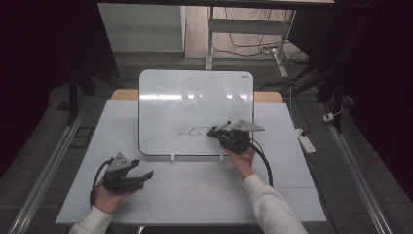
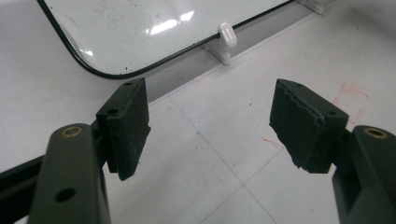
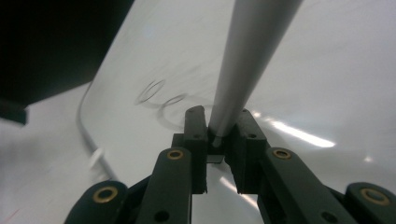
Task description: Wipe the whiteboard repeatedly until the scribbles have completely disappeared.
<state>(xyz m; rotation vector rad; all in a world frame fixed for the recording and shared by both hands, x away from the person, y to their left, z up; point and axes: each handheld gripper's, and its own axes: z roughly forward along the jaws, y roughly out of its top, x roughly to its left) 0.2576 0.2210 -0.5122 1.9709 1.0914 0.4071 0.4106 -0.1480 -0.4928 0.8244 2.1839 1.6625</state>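
White tabletop (image 1: 195, 190); slim grey marker (image 3: 250, 60) tapers into the clamped right claw (image 3: 223, 128).

Our left hand (image 1: 108, 195) rests low at the near left and carries the left gripper (image 1: 146, 174), whose jaws point to the right and stand wide apart with nothing between the pads (image 2: 126, 126). Our right forearm, in a white sleeve (image 1: 270, 204), reaches forward; the right hand (image 1: 242, 157) carries the right gripper (image 1: 213, 131), its jaws drawn close together and aimed left.

Glossy whiteboard (image 1: 195, 97), matt table (image 1: 195, 190), ribbed black pads (image 2: 128, 126)
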